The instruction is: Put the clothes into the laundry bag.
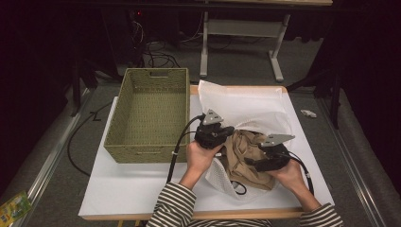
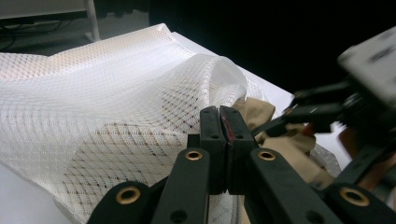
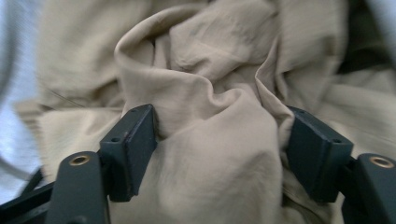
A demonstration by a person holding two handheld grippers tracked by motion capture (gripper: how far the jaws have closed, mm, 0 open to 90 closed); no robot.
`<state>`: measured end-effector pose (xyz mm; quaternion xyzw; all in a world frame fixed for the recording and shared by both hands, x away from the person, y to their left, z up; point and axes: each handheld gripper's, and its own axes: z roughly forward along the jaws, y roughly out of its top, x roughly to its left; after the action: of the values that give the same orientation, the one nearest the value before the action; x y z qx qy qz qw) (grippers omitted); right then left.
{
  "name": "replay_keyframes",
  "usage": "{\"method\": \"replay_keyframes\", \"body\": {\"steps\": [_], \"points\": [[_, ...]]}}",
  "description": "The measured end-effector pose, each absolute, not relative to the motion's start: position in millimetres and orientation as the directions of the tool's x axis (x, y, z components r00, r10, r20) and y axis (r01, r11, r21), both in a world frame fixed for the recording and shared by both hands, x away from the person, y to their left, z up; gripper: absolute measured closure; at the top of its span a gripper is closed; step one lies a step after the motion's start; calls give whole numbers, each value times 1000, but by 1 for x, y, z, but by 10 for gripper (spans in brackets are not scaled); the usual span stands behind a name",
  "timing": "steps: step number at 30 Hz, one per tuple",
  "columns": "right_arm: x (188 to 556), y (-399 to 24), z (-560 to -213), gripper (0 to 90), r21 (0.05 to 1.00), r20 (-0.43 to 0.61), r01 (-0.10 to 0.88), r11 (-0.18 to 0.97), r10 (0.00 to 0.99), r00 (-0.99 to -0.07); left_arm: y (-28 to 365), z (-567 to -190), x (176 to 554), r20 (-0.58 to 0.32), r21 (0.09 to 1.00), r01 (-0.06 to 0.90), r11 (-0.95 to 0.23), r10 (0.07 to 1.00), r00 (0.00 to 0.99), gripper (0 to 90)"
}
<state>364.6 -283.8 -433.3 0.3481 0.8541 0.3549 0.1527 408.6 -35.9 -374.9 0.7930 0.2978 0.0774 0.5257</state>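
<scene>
Beige garment [image 1: 246, 153] sits half-stuffed in a white mesh laundry bag [image 1: 246, 111] on the table as the left gripper [image 2: 223, 122] pinches the bag's rim; the right gripper [image 3: 219, 154], jaws spread wide around a fold, must likely close and push deeper.

So on the white rectangular table top [image 1: 123, 189] the green woven rectangular basket [image 1: 149, 113] sits at the left, and the white mesh laundry bag [image 1: 246, 109] lies right beside it, toward the middle and far edge. The crumpled beige cloth garment [image 1: 243, 151] lies at the bag's near end, partly in it. It sits between the left gripper [image 1: 226, 131] and the right gripper [image 1: 250, 162], and a small white scrap [image 1: 308, 113] lies on the floor off the table's right side.
</scene>
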Motion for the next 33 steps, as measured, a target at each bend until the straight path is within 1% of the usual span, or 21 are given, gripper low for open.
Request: {"method": "replay_keyframes", "body": {"steps": [2, 5, 7, 8, 11, 12, 14, 17, 20, 23, 28, 30, 33], "points": [[370, -276, -444, 276, 685, -14, 499, 531, 694, -719, -35, -375, 408, -194, 881, 392, -266, 553, 811, 889], [374, -270, -450, 279, 666, -26, 500, 554, 687, -726, -35, -375, 408, -195, 881, 391, -267, 550, 812, 889], [375, -268, -453, 313, 655, -41, 490, 576, 674, -737, -36, -375, 408, -198, 882, 391, -264, 545, 815, 889], [375, -268, -454, 345, 646, -50, 483, 591, 665, -745, -37, -376, 408, -197, 881, 390, -267, 542, 817, 889], [376, -266, -454, 426, 630, -35, 495, 599, 658, -752, -41, -377, 408, -201, 881, 390, -268, 535, 821, 889], [376, -265, -453, 470, 621, -35, 500, 603, 659, -751, -42, -378, 408, -203, 880, 391, -268, 533, 822, 889], [374, -263, -452, 581, 612, -69, 477, 630, 644, -762, -43, -379, 408, -203, 880, 390, -270, 530, 823, 889], [369, -260, -451, 684, 612, -121, 442, 656, 630, -767, -41, -378, 407, -197, 881, 387, -272, 533, 823, 889], [368, -262, -447, 743, 632, -120, 433, 643, 633, -765, -37, -378, 406, -195, 881, 388, -272, 538, 820, 889], [365, -267, -438, 762, 681, -120, 420, 600, 657, -744, -34, -379, 406, -199, 879, 391, -272, 536, 820, 889], [366, -271, -419, 764, 744, -161, 377, 552, 696, -700, -35, -378, 404, -203, 885, 384, -261, 527, 825, 889], [372, -269, -416, 764, 746, -180, 377, 549, 711, -680, -36, -378, 402, -203, 888, 381, -258, 524, 827, 889], [384, -266, -422, 763, 728, -216, 389, 564, 728, -650, -36, -377, 401, -200, 889, 377, -259, 521, 830, 889]]}}
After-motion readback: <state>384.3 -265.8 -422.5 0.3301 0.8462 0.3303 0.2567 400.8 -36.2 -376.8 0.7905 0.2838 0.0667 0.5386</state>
